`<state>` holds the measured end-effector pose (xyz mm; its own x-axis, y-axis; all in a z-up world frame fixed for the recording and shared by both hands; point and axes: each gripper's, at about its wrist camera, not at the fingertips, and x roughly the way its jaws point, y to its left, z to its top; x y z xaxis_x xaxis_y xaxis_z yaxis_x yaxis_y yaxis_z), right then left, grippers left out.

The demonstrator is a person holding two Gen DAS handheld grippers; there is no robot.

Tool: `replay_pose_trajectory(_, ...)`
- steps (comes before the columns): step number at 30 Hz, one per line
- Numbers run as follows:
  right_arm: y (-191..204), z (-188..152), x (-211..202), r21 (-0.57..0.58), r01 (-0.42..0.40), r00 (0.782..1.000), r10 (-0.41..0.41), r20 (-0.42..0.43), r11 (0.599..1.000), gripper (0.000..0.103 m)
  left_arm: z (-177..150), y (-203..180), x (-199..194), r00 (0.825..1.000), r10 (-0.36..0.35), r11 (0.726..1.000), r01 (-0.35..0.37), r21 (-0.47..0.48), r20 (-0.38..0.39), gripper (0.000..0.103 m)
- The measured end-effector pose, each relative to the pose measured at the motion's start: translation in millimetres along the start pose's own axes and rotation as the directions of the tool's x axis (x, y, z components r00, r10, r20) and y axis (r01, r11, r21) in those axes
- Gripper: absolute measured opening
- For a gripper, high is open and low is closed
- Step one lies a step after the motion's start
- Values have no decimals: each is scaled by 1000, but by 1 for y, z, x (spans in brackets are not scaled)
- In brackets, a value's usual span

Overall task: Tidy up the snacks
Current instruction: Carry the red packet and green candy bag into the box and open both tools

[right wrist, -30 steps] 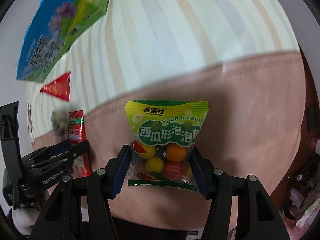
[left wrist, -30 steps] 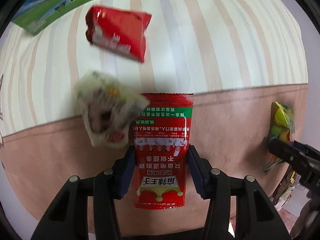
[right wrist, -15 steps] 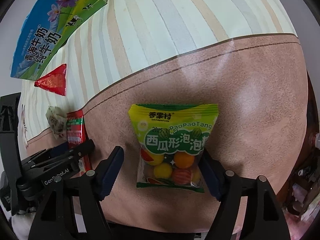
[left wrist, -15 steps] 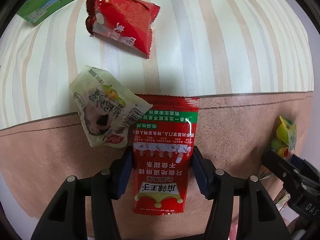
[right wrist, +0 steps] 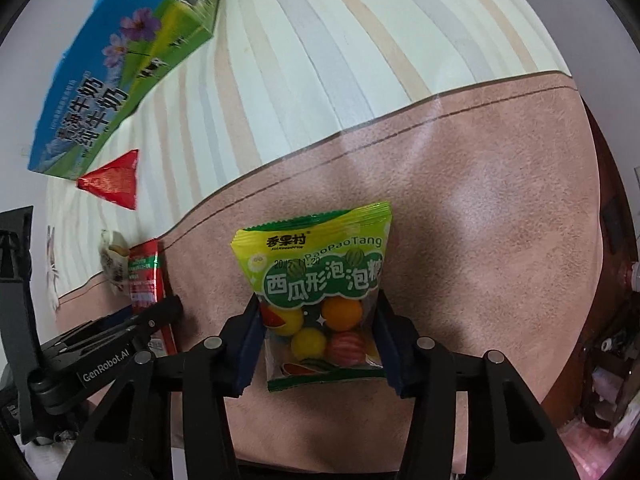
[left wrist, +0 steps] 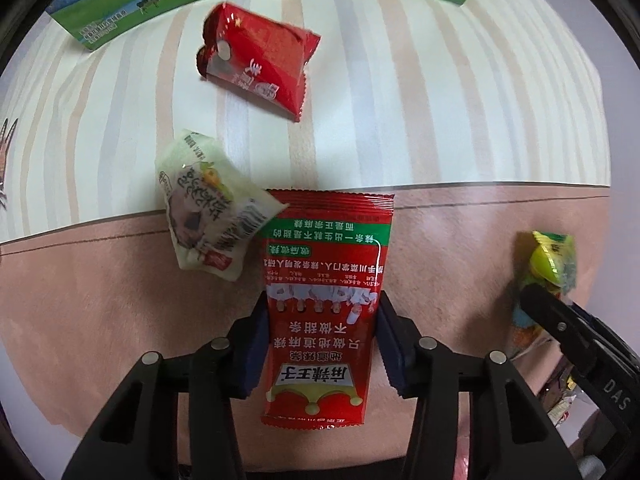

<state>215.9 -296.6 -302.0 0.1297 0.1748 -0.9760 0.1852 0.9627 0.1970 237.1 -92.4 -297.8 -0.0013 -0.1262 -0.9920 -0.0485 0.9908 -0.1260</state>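
My left gripper is shut on a long red spicy-strip packet, held just over the brown table edge. A pale green snack pouch lies touching the packet's upper left corner. A red wrapped snack lies farther back on the striped cloth. My right gripper is shut on a yellow-green bag of round gum balls. The gum bag also shows at the right in the left wrist view. The red packet and the left gripper show at the left of the right wrist view.
A blue and green milk carton box stands at the back of the striped cloth. The brown leather-look mat covers the near part of the table. Clutter sits beyond the table's right edge.
The right gripper's jaws stood wider half a second ago and have closed on the gum bag, now tilted. The left gripper has moved slightly forward with the red packet.
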Motion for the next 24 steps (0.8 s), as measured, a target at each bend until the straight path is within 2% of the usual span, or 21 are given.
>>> replay_pose_trajectory(6, 6, -5, -23, -14, -67, 998, 67, 7, 998, 53, -7, 0, -41, 998, -35, 999, 33, 35, 55, 45)
replay_pose_trajectory(12, 23, 0, -50, -36, -129, 991, 130, 34, 991, 53, 5, 5, -95, 988, -98, 995, 94, 32, 121, 45)
replay_pose_trajectory(18, 54, 27, -87, -83, -204, 974, 211, 81, 975, 53, 42, 22, -147, 971, -136, 991, 136, 14, 199, 45)
replay_pose_trajectory(22, 84, 52, -108, -123, -254, 958, 267, 103, 959, 53, 68, 36, -170, 955, -137, 989, 145, -10, 261, 45)
replay_pose_trajectory(24, 103, 67, -113, -141, -274, 950, 291, 114, 951, 53, 94, 46, -184, 949, -145, 987, 158, -25, 280, 45)
